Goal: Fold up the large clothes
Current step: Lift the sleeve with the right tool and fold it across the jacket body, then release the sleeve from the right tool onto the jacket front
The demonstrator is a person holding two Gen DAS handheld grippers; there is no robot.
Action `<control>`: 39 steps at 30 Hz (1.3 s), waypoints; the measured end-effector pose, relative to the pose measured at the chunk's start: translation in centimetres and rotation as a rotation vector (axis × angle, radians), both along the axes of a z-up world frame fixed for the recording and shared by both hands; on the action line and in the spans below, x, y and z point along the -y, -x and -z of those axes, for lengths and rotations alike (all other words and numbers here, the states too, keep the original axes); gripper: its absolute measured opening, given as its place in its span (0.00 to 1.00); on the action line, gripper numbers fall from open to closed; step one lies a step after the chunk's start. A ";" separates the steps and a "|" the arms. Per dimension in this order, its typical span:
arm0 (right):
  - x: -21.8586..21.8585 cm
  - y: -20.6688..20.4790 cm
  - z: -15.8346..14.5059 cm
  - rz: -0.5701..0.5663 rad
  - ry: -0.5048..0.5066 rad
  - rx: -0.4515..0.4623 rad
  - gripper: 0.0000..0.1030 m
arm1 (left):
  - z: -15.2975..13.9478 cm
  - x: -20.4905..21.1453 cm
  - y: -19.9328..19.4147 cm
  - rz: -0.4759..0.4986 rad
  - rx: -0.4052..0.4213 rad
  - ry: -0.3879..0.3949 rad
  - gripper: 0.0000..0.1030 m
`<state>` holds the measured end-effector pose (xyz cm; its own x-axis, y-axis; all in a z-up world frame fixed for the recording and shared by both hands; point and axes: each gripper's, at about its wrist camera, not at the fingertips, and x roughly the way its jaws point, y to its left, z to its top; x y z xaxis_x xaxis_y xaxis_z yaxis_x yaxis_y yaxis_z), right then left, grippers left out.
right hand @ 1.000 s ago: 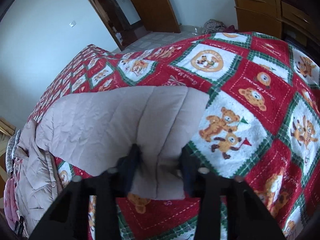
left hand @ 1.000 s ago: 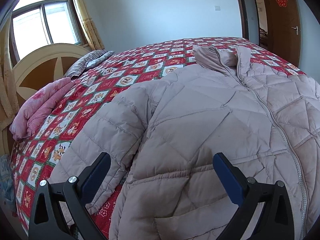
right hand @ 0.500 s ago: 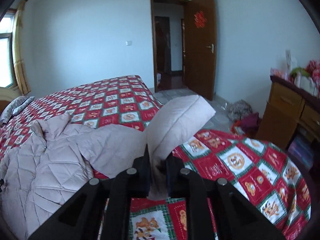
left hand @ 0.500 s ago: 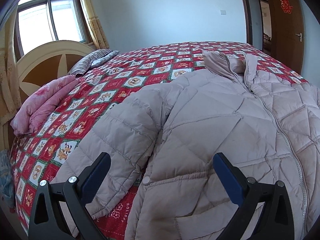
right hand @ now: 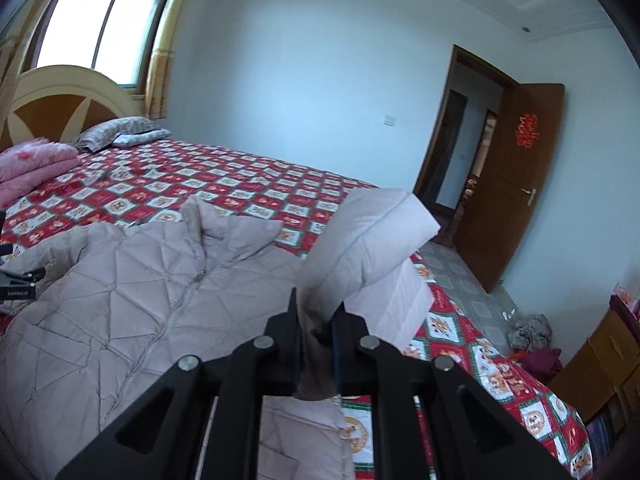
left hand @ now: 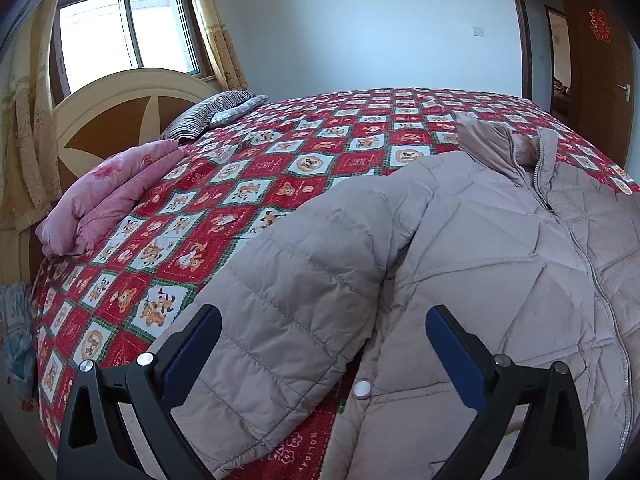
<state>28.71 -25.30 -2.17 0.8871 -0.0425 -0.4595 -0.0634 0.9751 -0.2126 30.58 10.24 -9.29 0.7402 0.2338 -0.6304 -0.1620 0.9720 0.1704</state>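
Observation:
A large beige quilted puffer jacket (left hand: 500,264) lies face up on the bed, zipped, collar toward the far side. It also shows in the right wrist view (right hand: 132,292). My left gripper (left hand: 320,340) is open and empty, hovering over the jacket's near sleeve (left hand: 288,320), which lies flat beside the body. My right gripper (right hand: 316,320) is shut on the cuff of the other sleeve (right hand: 372,248) and holds it lifted above the bed, the sleeve bent over.
The bed has a red patchwork cartoon blanket (left hand: 248,184). A folded pink quilt (left hand: 108,196) and a striped pillow (left hand: 212,112) lie by the headboard (left hand: 108,116). An open brown door (right hand: 516,176), a wooden dresser (right hand: 600,356) and floor clutter (right hand: 532,336) are on the right.
My right gripper has lifted the sleeve off the blanket and swung it up toward the jacket body. My left gripper has shifted left, over the near sleeve, still open.

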 end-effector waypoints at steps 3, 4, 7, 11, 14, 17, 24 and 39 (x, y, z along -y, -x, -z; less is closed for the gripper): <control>-3.5 -1.0 1.3 -0.067 -0.005 -0.021 0.13 | -0.2 -0.8 0.0 -0.011 0.003 0.002 0.99; -4.7 -1.3 1.8 -0.090 -0.008 -0.029 0.13 | -0.2 -1.0 0.1 -0.012 0.003 0.001 0.99; -8.3 -1.9 3.3 -0.154 0.004 -0.048 0.13 | -0.2 -1.5 0.1 -0.017 0.004 -0.010 0.99; -12.2 -2.8 5.6 -0.221 0.017 -0.094 0.13 | -0.1 -2.3 0.0 -0.027 -0.001 -0.019 0.99; -14.4 -3.6 7.7 -0.257 0.024 -0.143 0.13 | 0.1 -2.8 -0.1 -0.037 -0.006 -0.027 0.99; -15.9 -3.9 9.6 -0.279 0.017 -0.186 0.13 | 0.2 -3.4 -0.3 -0.049 -0.012 -0.034 0.99; -17.6 -3.5 11.9 -0.332 -0.017 -0.245 0.20 | 0.3 -3.6 -0.9 -0.061 -0.020 -0.039 0.99; -11.9 1.4 8.2 -0.427 -0.271 -0.217 0.40 | -2.9 0.3 -0.6 -0.008 0.048 -0.018 0.99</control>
